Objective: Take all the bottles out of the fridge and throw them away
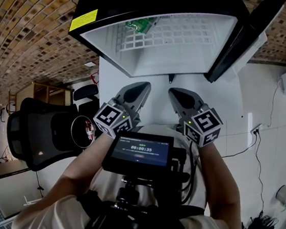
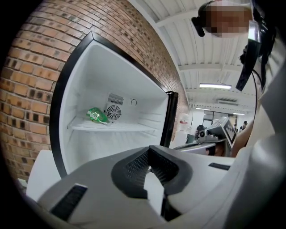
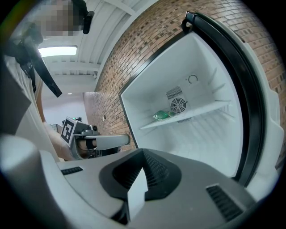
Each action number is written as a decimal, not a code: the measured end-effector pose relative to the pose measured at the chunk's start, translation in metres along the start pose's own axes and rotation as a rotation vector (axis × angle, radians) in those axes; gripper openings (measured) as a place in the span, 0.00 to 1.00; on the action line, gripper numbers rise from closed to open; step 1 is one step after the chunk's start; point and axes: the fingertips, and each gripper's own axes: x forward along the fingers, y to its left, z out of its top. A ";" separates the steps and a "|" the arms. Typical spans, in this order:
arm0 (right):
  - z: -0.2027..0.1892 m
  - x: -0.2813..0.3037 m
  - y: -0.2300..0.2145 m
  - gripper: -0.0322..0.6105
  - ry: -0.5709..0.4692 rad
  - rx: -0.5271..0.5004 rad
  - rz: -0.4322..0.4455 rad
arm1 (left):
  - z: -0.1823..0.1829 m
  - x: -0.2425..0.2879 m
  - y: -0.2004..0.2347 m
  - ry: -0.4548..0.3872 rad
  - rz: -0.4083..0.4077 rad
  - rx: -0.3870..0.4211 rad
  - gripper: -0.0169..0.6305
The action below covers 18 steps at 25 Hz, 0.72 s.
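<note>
The small fridge (image 1: 115,46) stands open in front of me, white inside. A green bottle (image 1: 138,26) lies on its side on the wire shelf, near the round fan at the back; the same bottle (image 2: 97,116) shows in the left gripper view and again (image 3: 163,115) in the right gripper view. My left gripper (image 1: 138,88) and right gripper (image 1: 178,96) are held close to my body, side by side, short of the fridge. Both are shut with nothing between the jaws (image 2: 151,172) (image 3: 142,172). Only this one bottle is visible inside.
The black fridge door (image 1: 243,41) hangs open at the right. A black office chair (image 1: 43,131) stands at my left, with a wooden shelf unit (image 1: 45,92) behind it. Cables (image 1: 262,150) trail over the white floor at the right. A brick wall (image 1: 24,31) runs behind the fridge.
</note>
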 end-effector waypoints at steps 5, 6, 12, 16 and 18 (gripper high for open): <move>-0.002 0.000 0.001 0.05 0.001 0.003 0.000 | -0.002 -0.001 0.005 0.007 0.021 0.006 0.04; -0.002 0.000 0.000 0.05 0.001 0.003 -0.001 | -0.004 -0.002 0.007 0.004 0.023 0.014 0.04; -0.003 0.000 0.001 0.05 0.001 0.005 0.001 | 0.002 -0.001 0.007 0.004 0.043 0.002 0.04; -0.004 0.002 0.001 0.05 0.005 0.005 0.010 | 0.007 0.000 0.007 0.008 0.054 0.042 0.04; -0.004 0.003 0.001 0.05 0.005 0.006 0.014 | 0.013 0.002 0.009 0.029 0.078 0.091 0.04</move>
